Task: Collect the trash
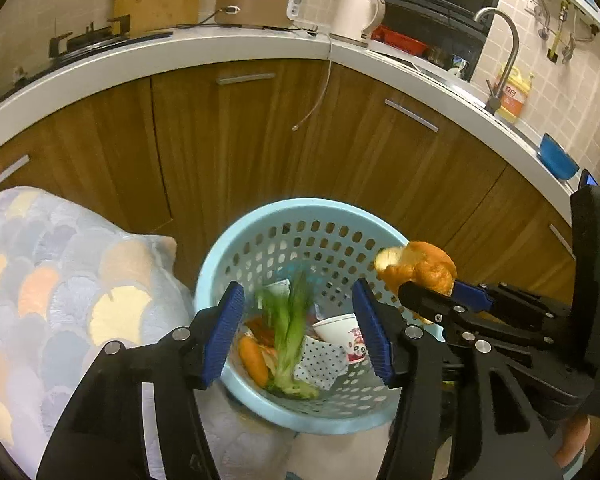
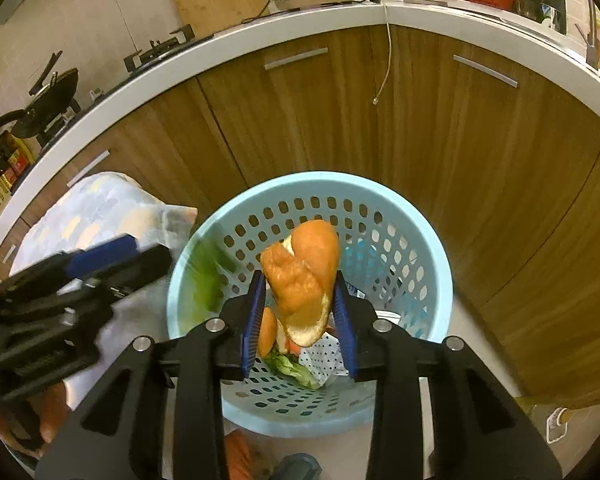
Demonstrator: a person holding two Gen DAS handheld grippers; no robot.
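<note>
**Bread held over basket**

Below, the blue basket point(image 2: 432, 280) stood against the wooden cabinets point(image 2: 480, 152). The left tool point(image 1: 298, 332) hung spread above it, greens point(image 1: 294, 332) blurred between. The right tool point(image 2: 300, 320) pinched the bread point(image 2: 304, 276).

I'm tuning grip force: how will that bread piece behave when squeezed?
The bread piece is probably soft and light: its torn white crumb shows. It may dent between the right gripper fingers. Its irregular shape could let it twist.
</note>
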